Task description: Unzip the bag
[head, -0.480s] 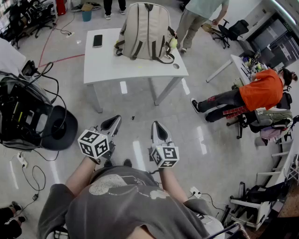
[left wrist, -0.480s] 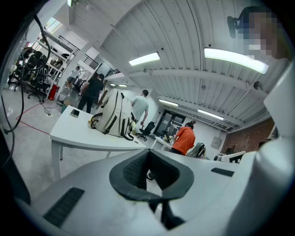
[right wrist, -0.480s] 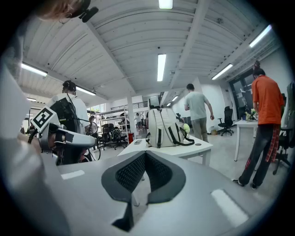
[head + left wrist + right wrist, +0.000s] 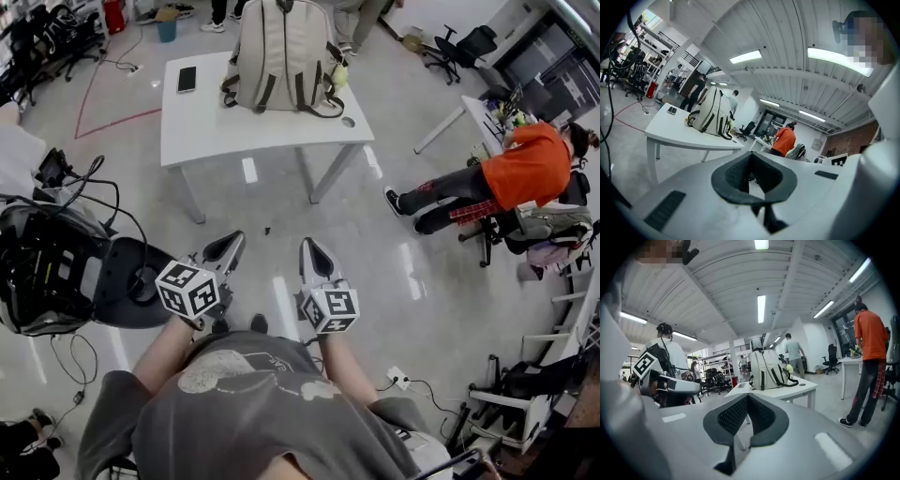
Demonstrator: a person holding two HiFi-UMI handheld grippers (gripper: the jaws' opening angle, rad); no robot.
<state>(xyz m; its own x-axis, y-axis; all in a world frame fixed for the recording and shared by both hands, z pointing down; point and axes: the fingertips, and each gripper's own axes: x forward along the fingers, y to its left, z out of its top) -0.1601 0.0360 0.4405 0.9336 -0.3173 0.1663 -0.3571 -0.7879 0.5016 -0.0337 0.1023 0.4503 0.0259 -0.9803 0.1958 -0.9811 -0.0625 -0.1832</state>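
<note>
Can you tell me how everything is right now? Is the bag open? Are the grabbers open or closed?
backpack: standing upright on the table, zip looks closed
phone: lying flat on the table, screen dark
left gripper: jaws together, holding nothing
right gripper: jaws together, holding nothing

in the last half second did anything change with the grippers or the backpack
The walking person beyond the white table has moved off toward the head view's top edge. The beige backpack is still zipped and untouched. The left gripper and right gripper stay shut, empty and well short of it.
</note>
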